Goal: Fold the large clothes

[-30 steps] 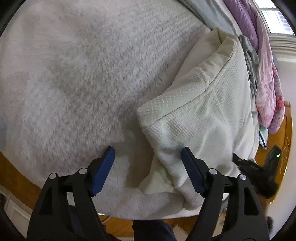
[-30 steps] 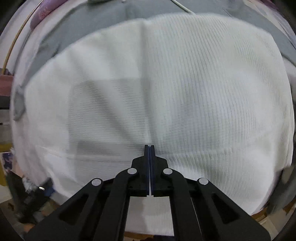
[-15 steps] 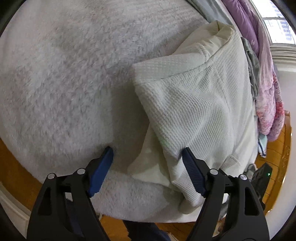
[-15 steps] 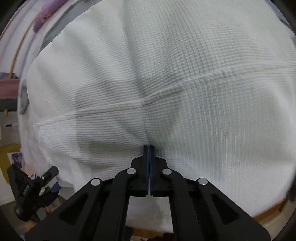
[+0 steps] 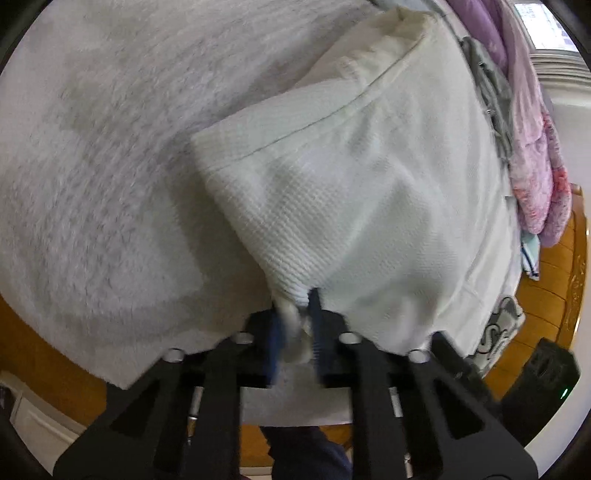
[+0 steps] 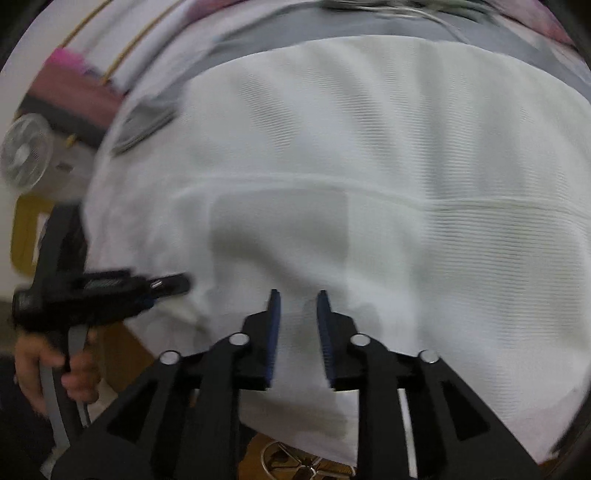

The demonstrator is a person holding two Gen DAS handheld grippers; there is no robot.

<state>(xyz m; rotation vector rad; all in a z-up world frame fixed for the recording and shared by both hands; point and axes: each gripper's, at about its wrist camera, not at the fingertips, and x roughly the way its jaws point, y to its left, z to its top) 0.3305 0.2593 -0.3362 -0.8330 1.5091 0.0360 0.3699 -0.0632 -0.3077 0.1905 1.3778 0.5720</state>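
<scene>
Surface: a wooden table (image 5: 33,354) with an orange-brown top, covered for the most part by a fluffy white blanket (image 5: 110,155). A strip of grey fabric (image 6: 332,26) lies along the far side in the right wrist view. A heap of pink and purple clothing (image 5: 532,158) sits at the far right edge in the left wrist view. A white fan (image 6: 24,155) stands off the table, at the left of the right wrist view.

Item under task: a large cream waffle-knit garment (image 5: 369,192), lying on the blanket in a partly folded state, with a seam crossing its upper layer. In the left wrist view its near corner is gathered into a narrow bunch. In the right wrist view it (image 6: 369,147) fills most of the frame and lies fairly flat.

Left gripper (image 5: 295,325): jaws drawn nearly together, with the bunched corner of the garment pinched between the blue pads (image 5: 317,332). The same gripper appears at the left of the right wrist view (image 6: 162,284), held by a bare hand (image 6: 55,365) at the garment's edge.

Right gripper (image 6: 295,317): jaws parted by a narrow gap, with no cloth between them. It sits over the near portion of the garment; whether the fingertips touch the fabric cannot be determined. Both views are motion-blurred.
</scene>
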